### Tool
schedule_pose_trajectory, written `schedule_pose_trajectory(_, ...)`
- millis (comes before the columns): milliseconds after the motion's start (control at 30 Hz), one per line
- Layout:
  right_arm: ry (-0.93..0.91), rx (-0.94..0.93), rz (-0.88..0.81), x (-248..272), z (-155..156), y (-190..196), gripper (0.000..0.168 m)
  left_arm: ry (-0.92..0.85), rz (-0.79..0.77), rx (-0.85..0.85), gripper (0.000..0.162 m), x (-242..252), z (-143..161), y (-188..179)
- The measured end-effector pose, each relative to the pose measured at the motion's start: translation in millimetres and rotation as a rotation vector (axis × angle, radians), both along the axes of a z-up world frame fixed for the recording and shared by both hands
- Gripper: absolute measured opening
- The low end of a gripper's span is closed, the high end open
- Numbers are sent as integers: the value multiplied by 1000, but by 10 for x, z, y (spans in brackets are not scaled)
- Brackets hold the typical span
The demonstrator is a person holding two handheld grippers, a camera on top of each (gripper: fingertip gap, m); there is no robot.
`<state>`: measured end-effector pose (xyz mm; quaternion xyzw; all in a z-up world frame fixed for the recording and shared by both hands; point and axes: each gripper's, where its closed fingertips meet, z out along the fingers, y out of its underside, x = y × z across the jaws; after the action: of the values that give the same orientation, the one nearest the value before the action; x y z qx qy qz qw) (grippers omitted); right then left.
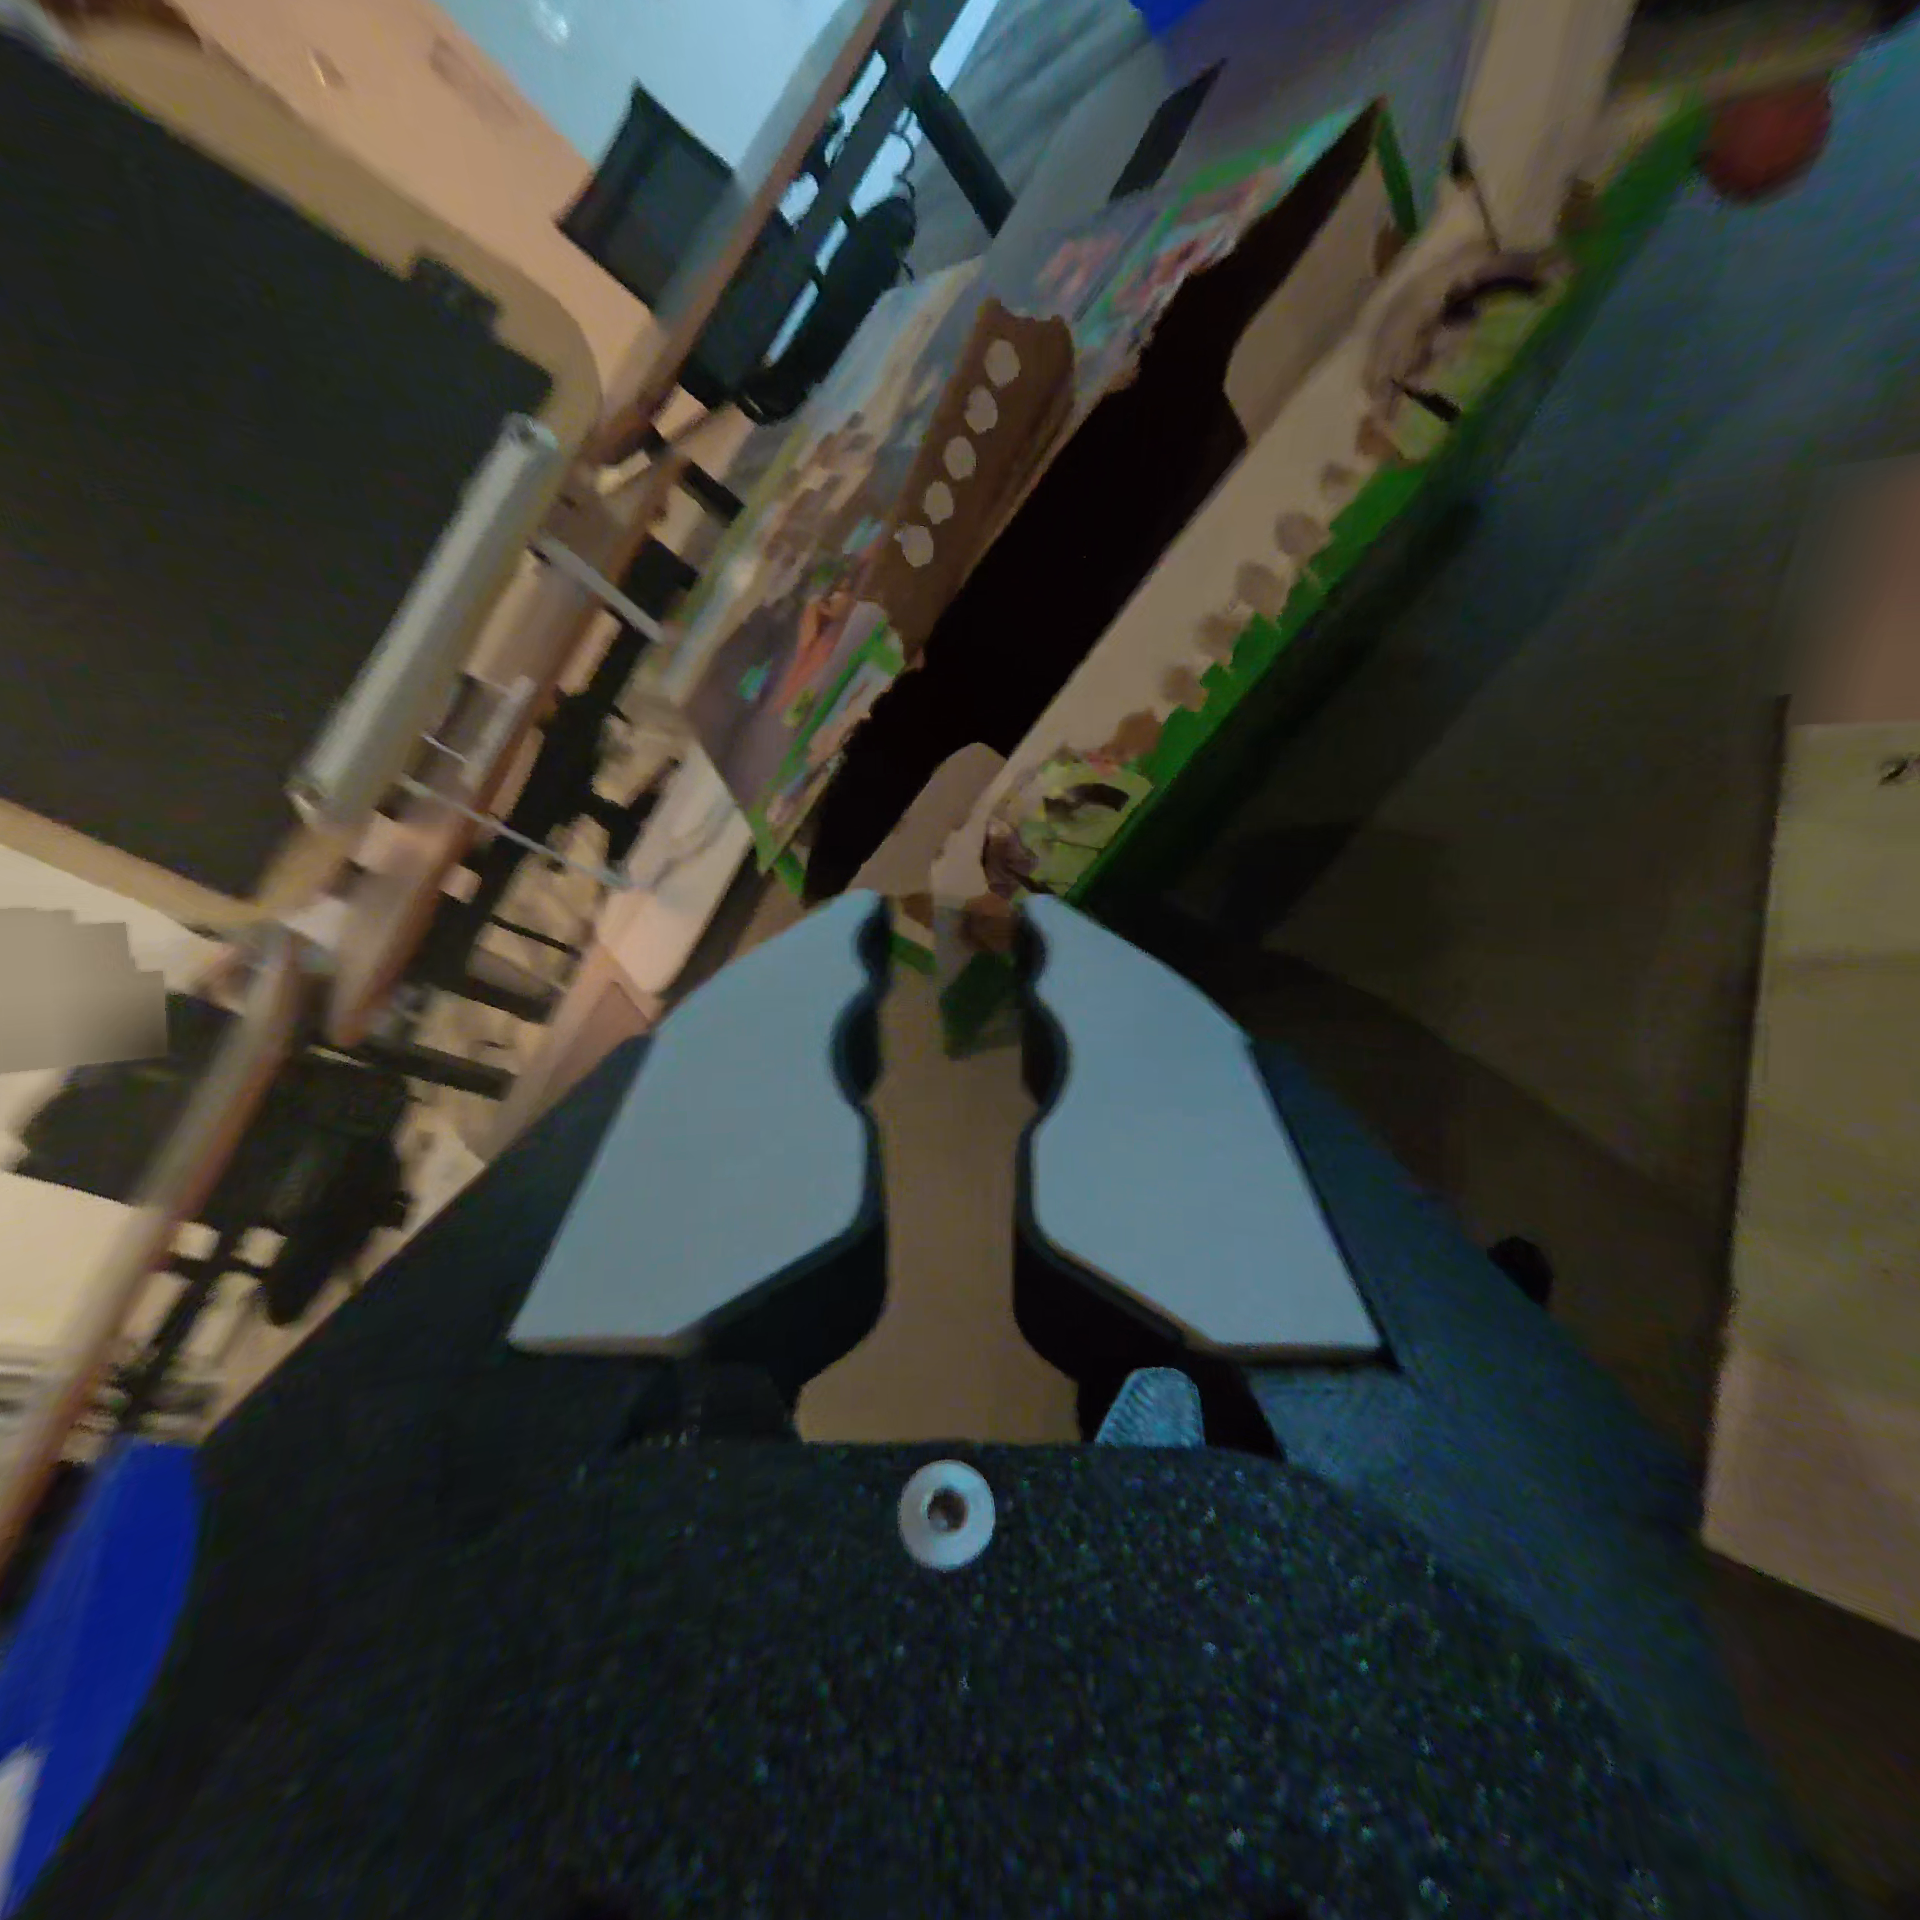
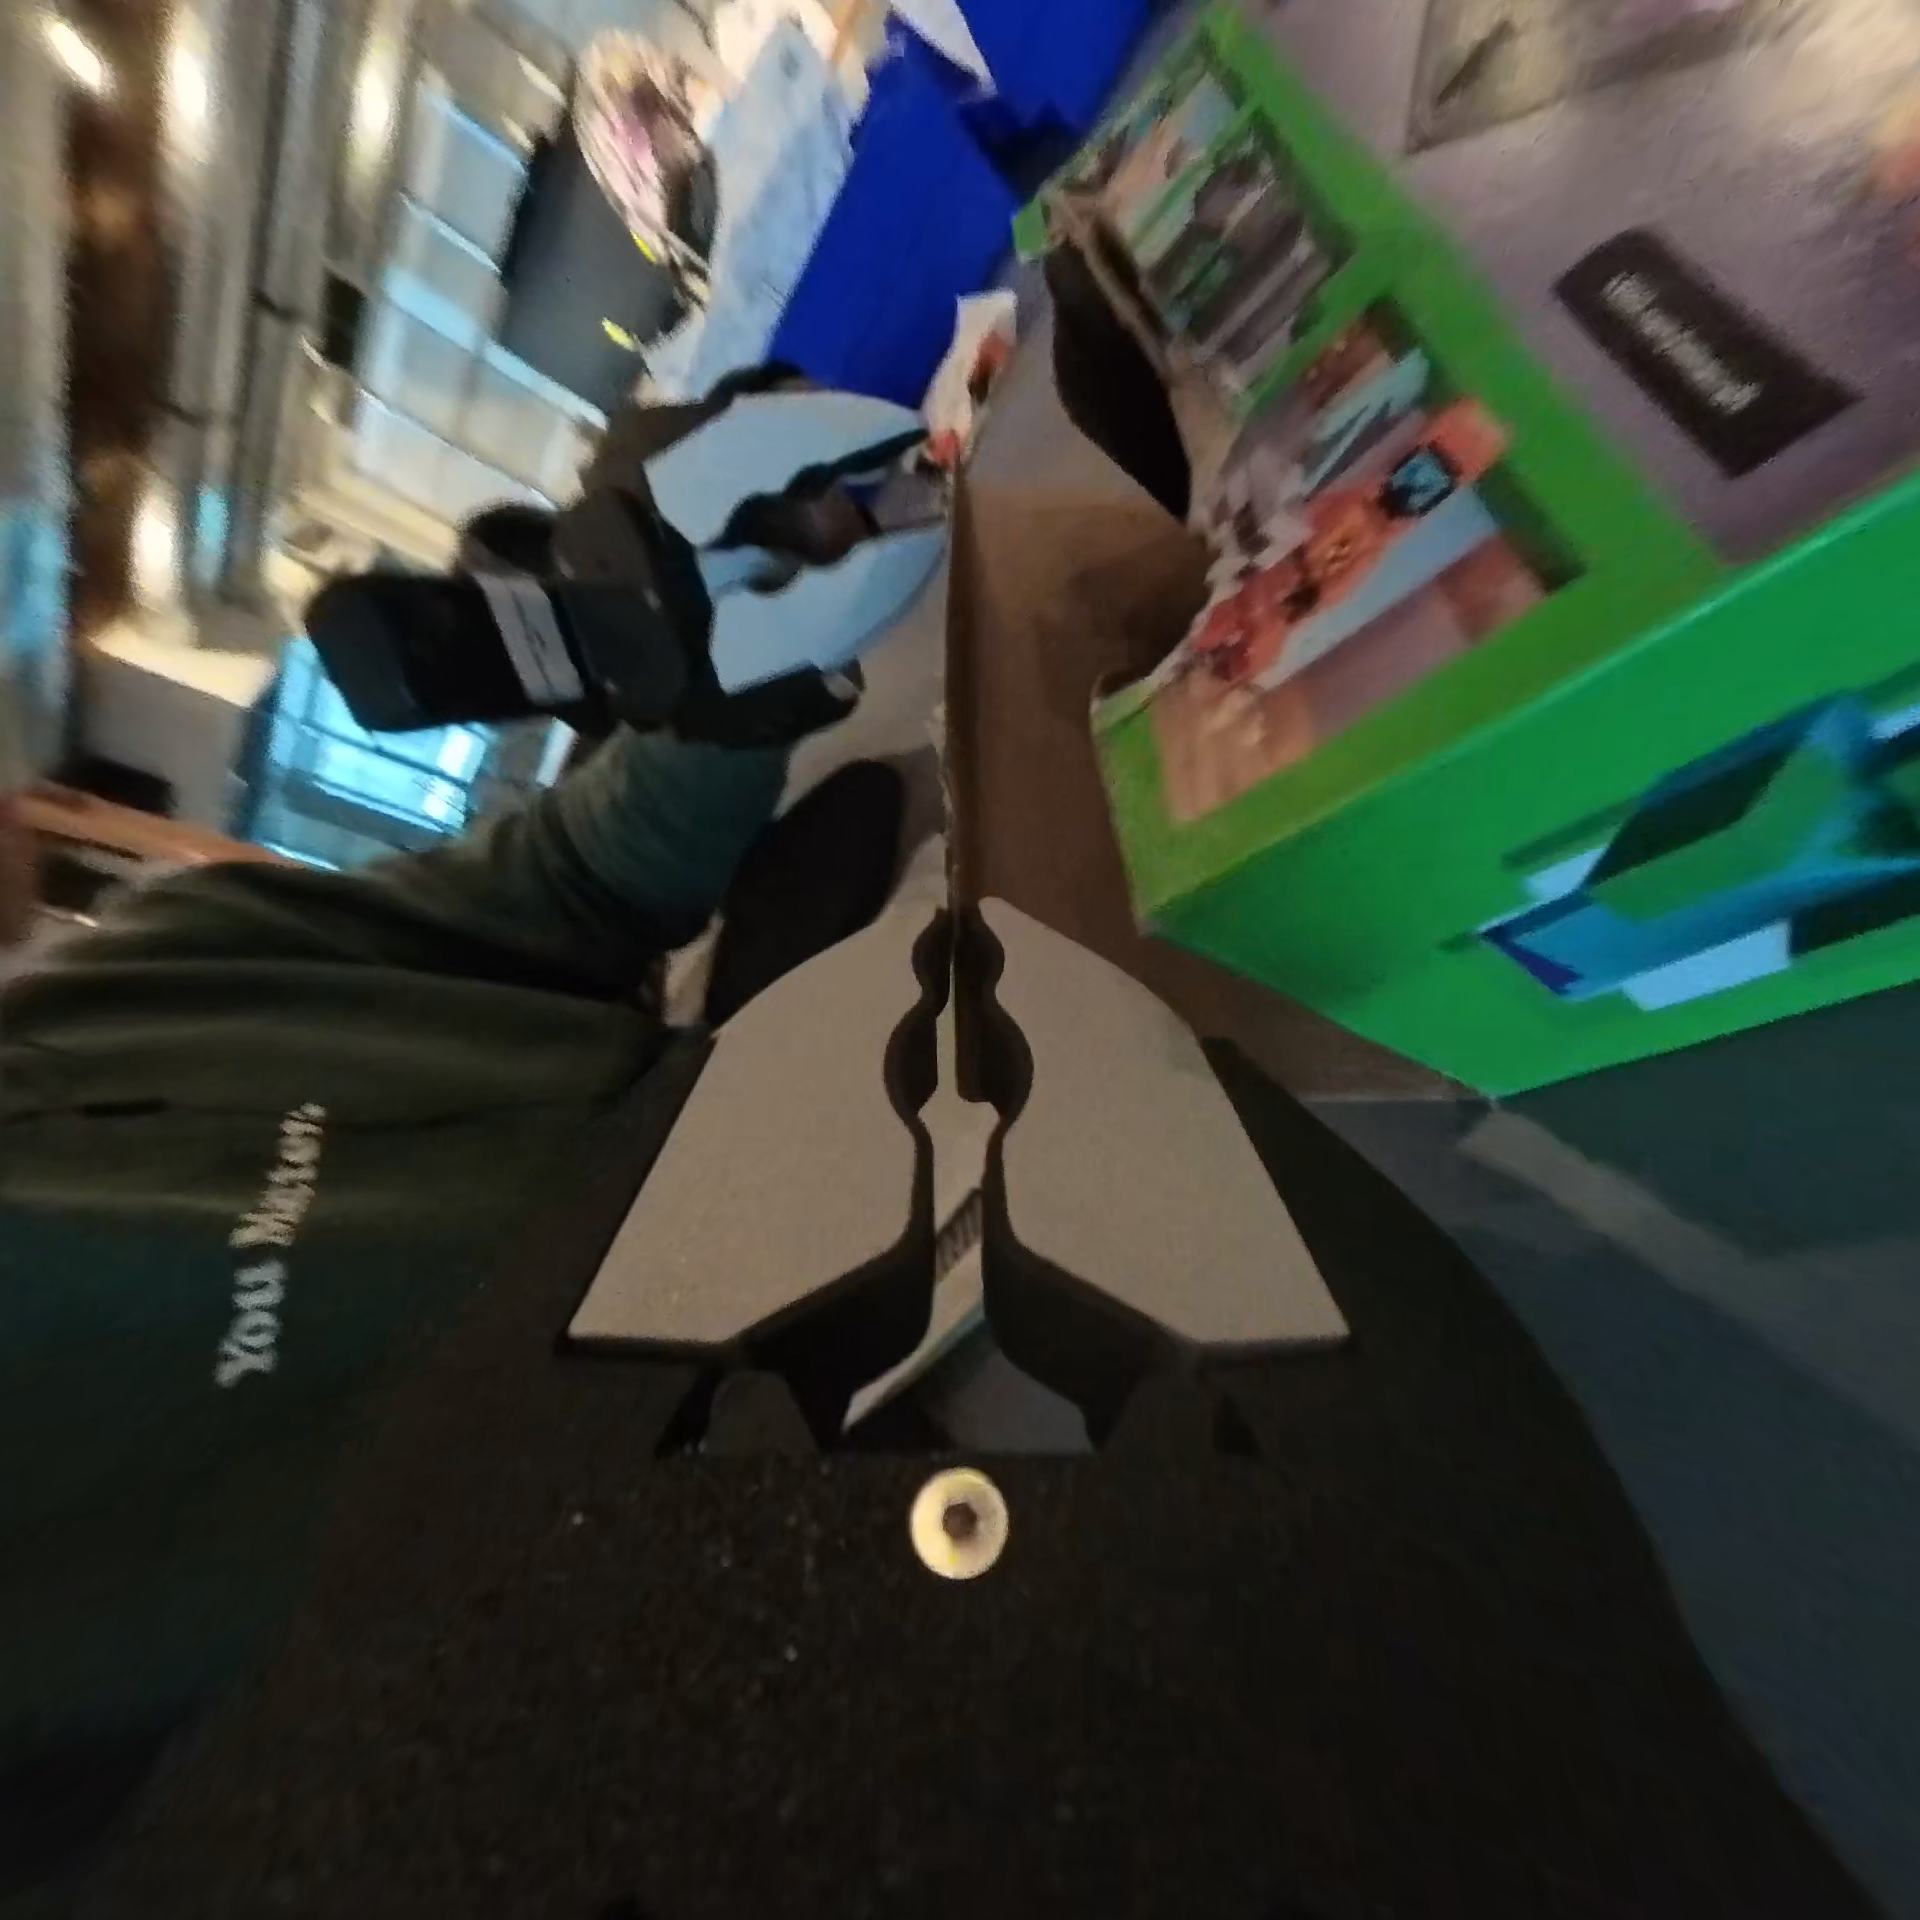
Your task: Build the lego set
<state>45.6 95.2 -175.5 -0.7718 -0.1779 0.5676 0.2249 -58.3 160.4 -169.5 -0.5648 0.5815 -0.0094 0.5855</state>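
The green printed cardboard lego box (image 2: 1455,665) fills the upper right of the right wrist view, torn open. It looks light, stiff-walled and easily torn further, so flaps are the natural hold. The right gripper (image 2: 964,925) pinches a brown cardboard flap (image 2: 1023,644) edge-on; the left gripper (image 1: 956,935) nips a torn flap corner (image 1: 971,971), both tilted steeply.

The left gripper (image 1: 954,920) has its 2 grey fingers (image 1: 727,1132) parted a little, a torn cardboard flap (image 1: 961,810) of the opened green lego box (image 1: 1039,499) lying between their tips, toward 12 o'clock. A black chair (image 1: 249,457) sits at 10 o'clock.
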Motion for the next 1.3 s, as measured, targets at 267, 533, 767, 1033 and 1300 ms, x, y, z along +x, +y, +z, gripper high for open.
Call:
schedule_pose_trajectory(267,110,-60,5,-92,173,-43,1,116,-106,201,44,167,45,-215)
schedule_pose_trajectory(533,130,-104,24,-232,141,-109,1,233,-187,321,25,325,35,-227)
schedule_pose_trajectory(767,113,-91,31,-310,19,-165,8,313,-233,262,17,274,-146,-214)
schedule_pose_trajectory(1033,-36,171,10,175,456,-143,44,309,-245,231,14,258,-163,-140)
schedule_pose_trajectory(1300,-637,383,-231,1434,481,1769,69,310,-260,205,14,257,-139,-107)
